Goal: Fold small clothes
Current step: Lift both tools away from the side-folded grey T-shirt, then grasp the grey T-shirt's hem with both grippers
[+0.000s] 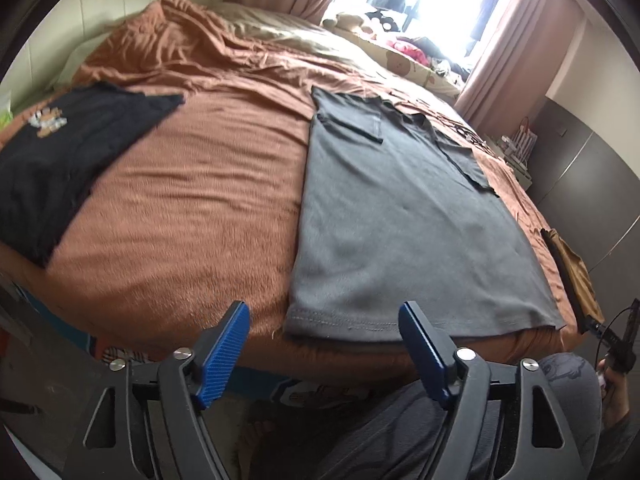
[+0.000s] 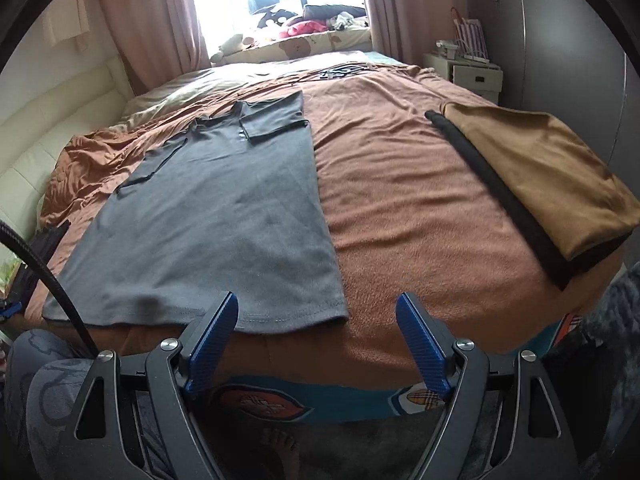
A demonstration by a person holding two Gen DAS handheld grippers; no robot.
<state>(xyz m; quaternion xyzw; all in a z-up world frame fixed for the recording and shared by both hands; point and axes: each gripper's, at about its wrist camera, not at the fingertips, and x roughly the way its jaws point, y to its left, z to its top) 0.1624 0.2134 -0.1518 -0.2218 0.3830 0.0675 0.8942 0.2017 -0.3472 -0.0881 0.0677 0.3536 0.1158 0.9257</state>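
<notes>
A grey T-shirt (image 1: 404, 216) lies flat on the bed as a long strip, both sleeves folded in over its chest, its hem at the near edge. The right wrist view shows the same grey T-shirt (image 2: 224, 216) left of centre. My left gripper (image 1: 326, 320) hovers open just in front of the hem's left corner, nothing between its blue pads. My right gripper (image 2: 318, 312) is open too, off the bed's near edge, by the hem's right corner. Neither touches the cloth.
A rust-brown blanket (image 1: 192, 200) covers the bed. A black garment with a print (image 1: 68, 148) lies at the left. Folded tan and black clothes (image 2: 552, 176) sit at the right edge. Pillows and a window lie beyond, a white nightstand (image 2: 472, 72) at right. The person's legs stand below.
</notes>
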